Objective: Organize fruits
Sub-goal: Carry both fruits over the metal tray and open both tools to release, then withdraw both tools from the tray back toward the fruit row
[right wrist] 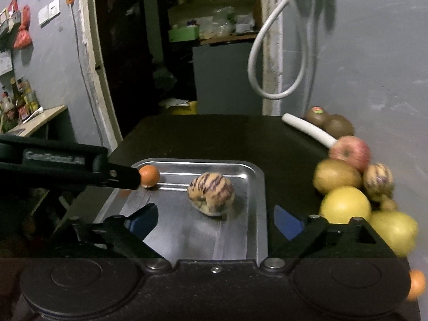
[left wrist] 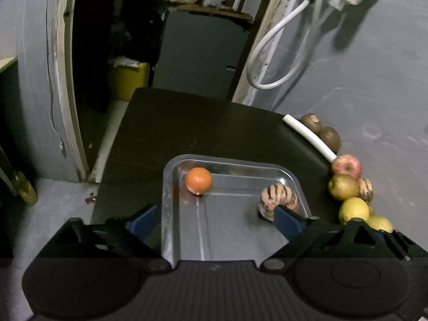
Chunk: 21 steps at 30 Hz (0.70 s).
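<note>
Your metal tray sits on the dark table and holds two fruits. The orange is round, smooth and evenly coloured, in the tray's far left corner. The striped melon, tan with dark purple streaks, lies near the tray's right wall.

Your left gripper has its blue fingers spread wide and empty: one pad is outside the tray's left wall, the other is in front of the melon; I can't tell if it touches.

Your right gripper is also wide open and empty, straddling the tray's right wall, melon ahead of the gap.

Loose fruits are piled right of the tray against the grey wall: red apple, two kiwis, brownish pear, second striped melon, yellow citrus. A white tube lies beside the kiwis.

Only the right wrist view shows the left gripper's black body crossing in front of the orange, and another orange at the right edge. The left wrist view shows the orange whole.
</note>
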Tool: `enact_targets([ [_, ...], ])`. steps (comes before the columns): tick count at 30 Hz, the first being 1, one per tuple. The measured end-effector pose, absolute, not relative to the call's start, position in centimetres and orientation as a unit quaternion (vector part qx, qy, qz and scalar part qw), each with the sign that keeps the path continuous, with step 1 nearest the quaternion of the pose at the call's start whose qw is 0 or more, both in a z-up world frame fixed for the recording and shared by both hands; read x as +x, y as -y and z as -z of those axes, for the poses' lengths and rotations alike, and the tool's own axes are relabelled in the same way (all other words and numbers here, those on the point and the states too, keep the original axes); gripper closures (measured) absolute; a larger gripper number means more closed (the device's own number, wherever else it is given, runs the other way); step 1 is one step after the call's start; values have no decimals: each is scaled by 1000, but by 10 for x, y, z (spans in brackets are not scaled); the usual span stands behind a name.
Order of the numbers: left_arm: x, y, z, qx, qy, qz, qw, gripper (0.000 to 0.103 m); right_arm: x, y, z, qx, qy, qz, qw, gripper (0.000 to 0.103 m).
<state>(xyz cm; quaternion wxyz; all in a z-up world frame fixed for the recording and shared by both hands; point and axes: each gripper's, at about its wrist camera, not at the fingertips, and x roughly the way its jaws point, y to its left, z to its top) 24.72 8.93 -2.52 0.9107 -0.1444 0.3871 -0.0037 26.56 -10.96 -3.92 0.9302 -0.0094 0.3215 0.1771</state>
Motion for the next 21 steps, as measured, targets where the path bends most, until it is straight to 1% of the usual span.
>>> enact_targets([
  [6, 202, -90, 17, -120, -372, 22, 920, 1, 213, 118, 29, 3, -313, -140, 939, 3],
  [14, 147, -85, 21, -85, -379, 61, 919, 1, 144, 127, 28, 11, -315, -95, 944, 1],
  [21, 110, -73, 26, -58, -385, 104, 915, 1, 91, 139, 38, 14, -337, -57, 940, 1],
])
